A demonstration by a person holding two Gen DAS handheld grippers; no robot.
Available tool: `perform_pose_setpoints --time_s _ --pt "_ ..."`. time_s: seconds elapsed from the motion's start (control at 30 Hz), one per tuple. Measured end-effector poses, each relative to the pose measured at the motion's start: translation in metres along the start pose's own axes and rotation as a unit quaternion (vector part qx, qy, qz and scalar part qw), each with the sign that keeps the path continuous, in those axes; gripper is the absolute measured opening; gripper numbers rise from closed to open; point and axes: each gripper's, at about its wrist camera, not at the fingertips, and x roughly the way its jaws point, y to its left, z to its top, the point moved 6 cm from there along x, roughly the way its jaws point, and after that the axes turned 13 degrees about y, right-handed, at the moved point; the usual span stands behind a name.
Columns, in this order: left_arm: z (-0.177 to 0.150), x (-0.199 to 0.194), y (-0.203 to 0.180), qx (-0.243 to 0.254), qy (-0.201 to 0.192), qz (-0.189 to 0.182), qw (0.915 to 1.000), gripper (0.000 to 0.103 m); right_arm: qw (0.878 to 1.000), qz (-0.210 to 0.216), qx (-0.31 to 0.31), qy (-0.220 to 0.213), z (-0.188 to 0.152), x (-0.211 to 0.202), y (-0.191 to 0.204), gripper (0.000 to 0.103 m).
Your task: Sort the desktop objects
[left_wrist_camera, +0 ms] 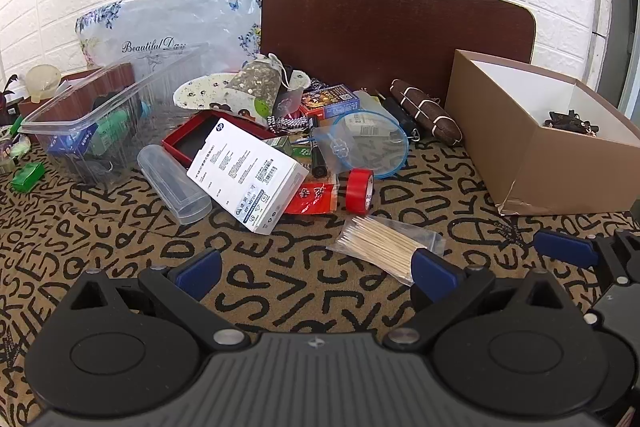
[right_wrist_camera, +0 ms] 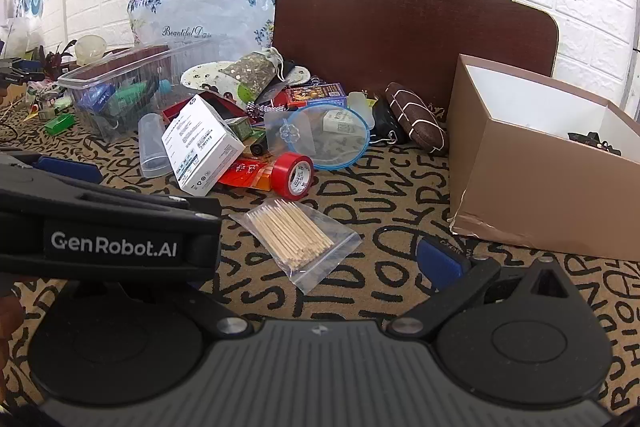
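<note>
A heap of small objects lies on the letter-print mat. It includes a white printed box (left_wrist_camera: 248,175) (right_wrist_camera: 200,147), a red tape roll (left_wrist_camera: 360,191) (right_wrist_camera: 294,173), a clear tube case (left_wrist_camera: 174,179) and a blue-rimmed mesh pouch (left_wrist_camera: 368,143) (right_wrist_camera: 332,137). A clear bag of toothpicks (left_wrist_camera: 384,247) (right_wrist_camera: 296,241) lies nearest. My left gripper (left_wrist_camera: 316,273) stands open, its right finger at the bag's near corner. My right gripper (right_wrist_camera: 320,263) is open just short of the bag, with nothing between its fingers. Its left finger is hidden behind the left gripper's body (right_wrist_camera: 112,243).
An open brown cardboard box (left_wrist_camera: 540,147) (right_wrist_camera: 532,187) stands at the right with a dark item inside. A clear plastic bin (left_wrist_camera: 100,123) (right_wrist_camera: 120,95) holding several items stands at the left. A dark wooden board (left_wrist_camera: 392,27) and a flowered bag (left_wrist_camera: 172,23) lean on the white brick wall.
</note>
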Motion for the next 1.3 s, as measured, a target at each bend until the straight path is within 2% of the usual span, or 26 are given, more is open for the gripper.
perform_pose_setpoints --time_s 1.3 --pt "0.008 0.021 0.011 -0.014 0.028 -0.013 0.9994 0.103 1.000 0.017 -0.016 0.020 0.010 0.022 0.011 0.101"
